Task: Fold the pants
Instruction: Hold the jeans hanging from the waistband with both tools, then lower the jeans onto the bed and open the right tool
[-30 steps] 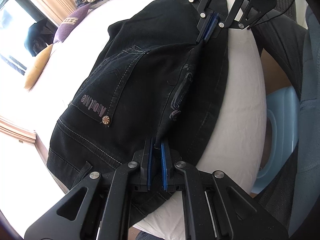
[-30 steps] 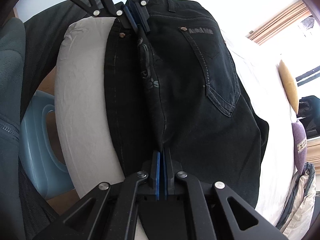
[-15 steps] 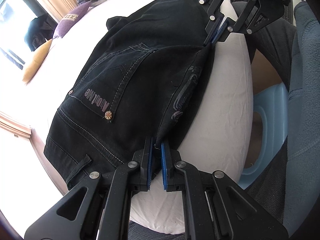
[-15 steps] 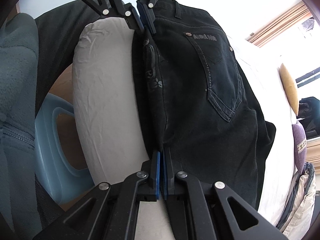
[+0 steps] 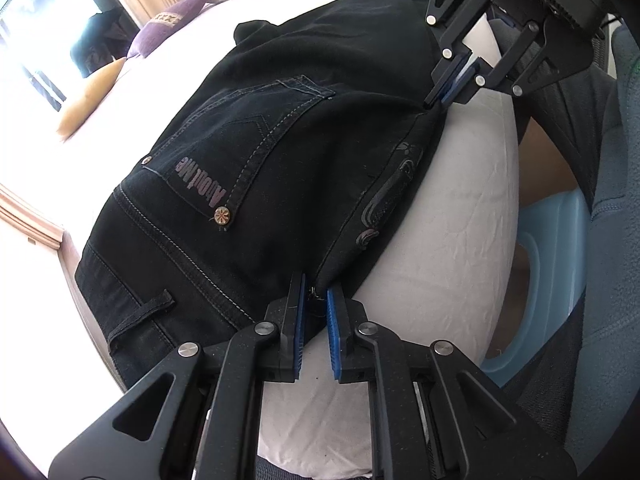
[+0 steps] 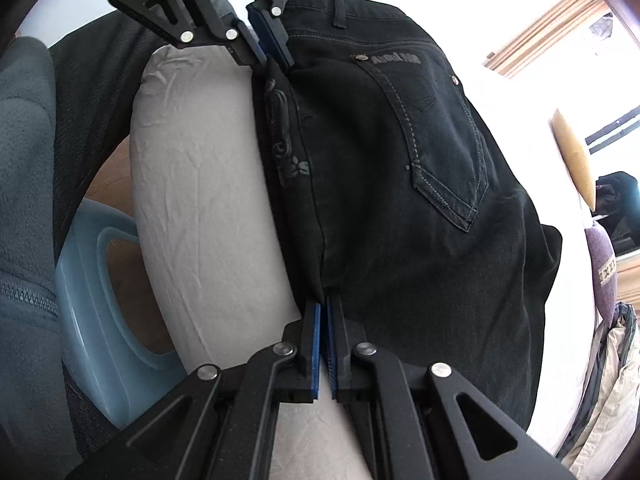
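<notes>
Black denim pants [image 5: 280, 152] lie folded on a white bed, back pocket with a logo facing up; they also show in the right wrist view [image 6: 400, 184]. My left gripper [image 5: 316, 300] sits at the near folded edge by the waistband, its blue pads slightly parted around the fabric edge. My right gripper [image 6: 325, 312] is shut on the folded edge further along the leg side. Each gripper shows in the other's view, the right one [image 5: 448, 96] and the left one [image 6: 272, 60], both at the same folded edge.
The pants' edge lies along the bed's rounded white edge [image 5: 460, 208]. A light blue plastic stool [image 5: 548, 280] stands beside the bed, and a grey fleece sleeve [image 6: 24, 240] is close. A yellow pillow [image 5: 88, 96] and purple pillow [image 5: 172, 20] lie further back.
Both grippers have carried the folded edge further onto the bed, uncovering more of the white bed edge. The left gripper's pads have parted slightly.
</notes>
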Action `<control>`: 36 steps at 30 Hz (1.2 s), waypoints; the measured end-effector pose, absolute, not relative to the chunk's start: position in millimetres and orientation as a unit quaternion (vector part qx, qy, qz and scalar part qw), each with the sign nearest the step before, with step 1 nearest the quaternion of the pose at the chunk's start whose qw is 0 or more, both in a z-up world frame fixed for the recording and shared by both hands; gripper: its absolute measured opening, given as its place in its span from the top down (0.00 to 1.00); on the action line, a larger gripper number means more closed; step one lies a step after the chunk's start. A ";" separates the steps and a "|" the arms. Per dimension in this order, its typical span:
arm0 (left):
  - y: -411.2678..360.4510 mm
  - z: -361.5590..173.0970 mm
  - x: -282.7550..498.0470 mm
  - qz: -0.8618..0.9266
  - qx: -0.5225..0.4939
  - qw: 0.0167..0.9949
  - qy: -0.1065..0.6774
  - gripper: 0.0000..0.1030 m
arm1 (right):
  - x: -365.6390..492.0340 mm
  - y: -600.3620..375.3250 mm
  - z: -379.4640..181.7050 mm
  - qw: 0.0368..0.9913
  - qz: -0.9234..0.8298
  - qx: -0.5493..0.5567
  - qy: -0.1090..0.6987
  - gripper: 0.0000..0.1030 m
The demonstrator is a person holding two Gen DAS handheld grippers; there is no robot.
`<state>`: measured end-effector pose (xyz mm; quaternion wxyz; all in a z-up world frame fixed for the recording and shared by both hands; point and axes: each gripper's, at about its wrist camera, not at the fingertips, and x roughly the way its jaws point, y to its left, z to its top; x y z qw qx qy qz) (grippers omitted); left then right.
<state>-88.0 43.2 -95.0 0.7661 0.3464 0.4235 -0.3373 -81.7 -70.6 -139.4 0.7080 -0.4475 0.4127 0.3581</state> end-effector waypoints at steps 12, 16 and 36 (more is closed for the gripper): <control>45.8 -21.5 -74.5 -0.311 0.271 0.805 0.426 0.87 | -57.4 -82.2 -140.3 0.770 0.327 -0.342 0.427 0.90; -6.8 -19.9 -46.2 -0.307 0.225 0.831 0.406 0.87 | -44.6 -97.1 -137.5 0.794 0.319 -0.282 0.435 0.67; -119.6 -113.9 16.3 -0.300 0.131 0.787 0.523 0.87 | -28.9 -331.8 -100.6 0.862 0.130 0.270 0.409 0.36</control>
